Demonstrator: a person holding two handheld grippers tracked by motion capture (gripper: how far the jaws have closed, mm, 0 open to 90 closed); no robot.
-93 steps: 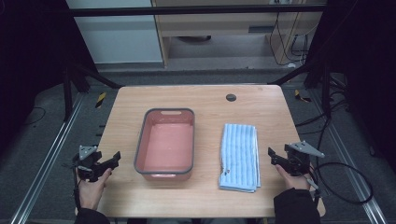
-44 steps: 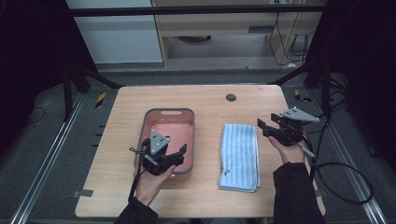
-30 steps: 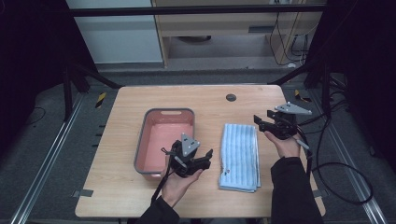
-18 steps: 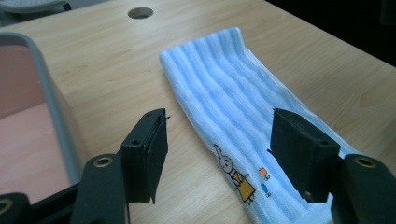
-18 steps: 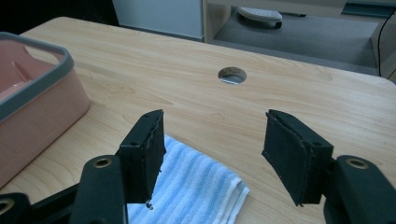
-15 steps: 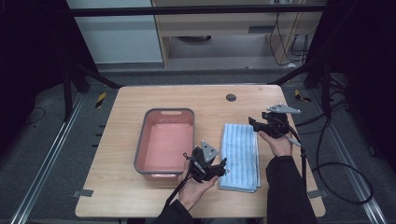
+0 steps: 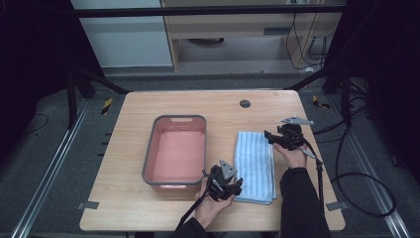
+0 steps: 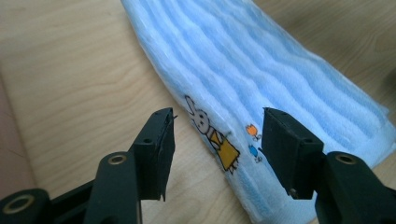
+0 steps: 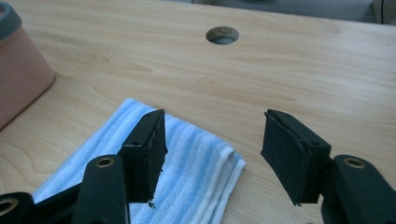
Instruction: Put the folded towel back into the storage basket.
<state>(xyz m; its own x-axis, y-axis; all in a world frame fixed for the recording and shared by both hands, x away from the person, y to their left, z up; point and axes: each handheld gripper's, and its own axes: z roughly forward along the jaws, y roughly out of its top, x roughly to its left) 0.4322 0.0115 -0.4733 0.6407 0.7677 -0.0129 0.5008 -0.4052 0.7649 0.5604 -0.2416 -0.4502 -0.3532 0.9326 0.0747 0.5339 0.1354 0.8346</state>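
A folded blue striped towel (image 7: 255,166) lies on the wooden table to the right of a pink tub (image 7: 176,151) with a grey rim. My left gripper (image 7: 236,186) is open at the towel's near left corner. In the left gripper view, its jaws straddle the towel's edge (image 8: 280,70) where a small rabbit print (image 8: 210,133) sits, with the left gripper (image 8: 217,140) just above it. My right gripper (image 7: 268,135) is open at the towel's far right corner. In the right gripper view, the towel corner (image 9: 187,163) lies under the right gripper (image 9: 212,144).
A round cable hole (image 7: 244,103) is set in the table behind the towel and is also in the right gripper view as the hole (image 9: 222,34). The tub's corner (image 9: 18,70) is at that view's left. Cables trail off the table's right side.
The left gripper has crossed rightward from the table's left edge, past the tub, to the towel's near corner. The right gripper has moved forward and left to the towel's far corner.
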